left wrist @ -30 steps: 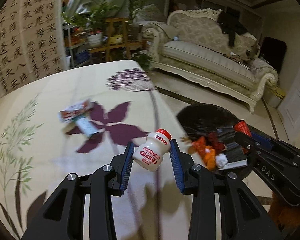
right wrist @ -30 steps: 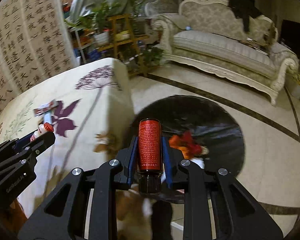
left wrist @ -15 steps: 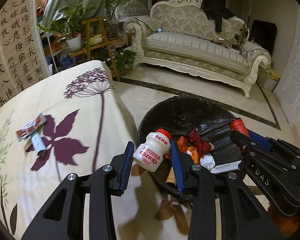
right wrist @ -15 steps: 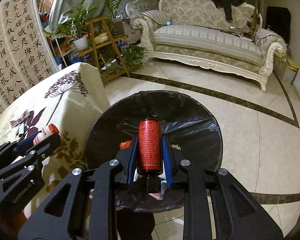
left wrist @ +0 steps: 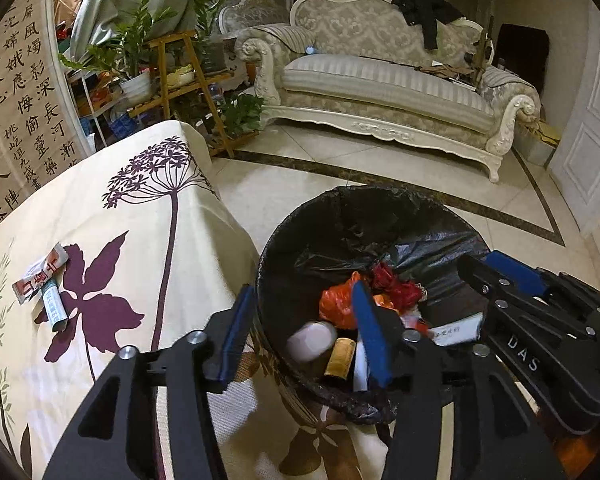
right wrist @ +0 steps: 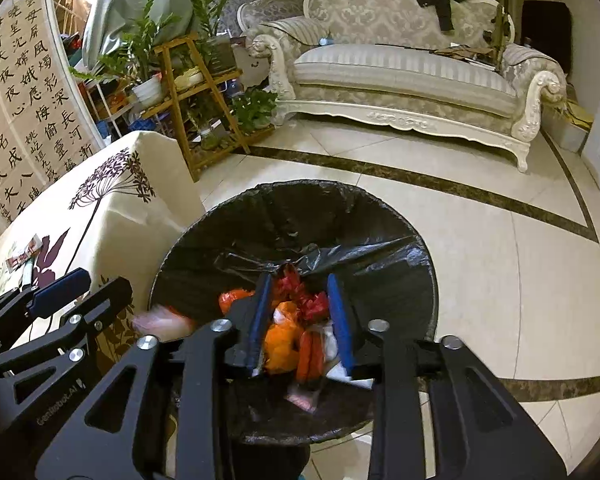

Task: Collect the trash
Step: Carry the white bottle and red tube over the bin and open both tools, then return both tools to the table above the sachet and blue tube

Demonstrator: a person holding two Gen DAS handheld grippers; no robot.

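Note:
A round bin lined with a black bag [left wrist: 364, 208] [right wrist: 300, 208] stands on the floor beside the table. Both grippers hang over it, open and empty: my left gripper [left wrist: 304, 328] over its left rim, my right gripper [right wrist: 300, 312] over its middle. The white yoghurt bottle [left wrist: 311, 340] falls blurred into the bin and shows as a pale smear in the right wrist view [right wrist: 162, 320]. The red can [right wrist: 310, 354] drops blurred between the right fingers. Red and orange wrappers [left wrist: 364, 292] lie in the bin.
A red-and-white wrapper [left wrist: 40, 276] and a small tube [left wrist: 54, 304] lie on the floral tablecloth [left wrist: 120, 208] at left. A cream sofa [left wrist: 388, 84] and a plant shelf [left wrist: 180, 76] stand at the back across the tiled floor [right wrist: 500, 248].
Both grippers opened over the bin. The yoghurt bottle left the left gripper and the red can left the right gripper; both are falling into the bin.

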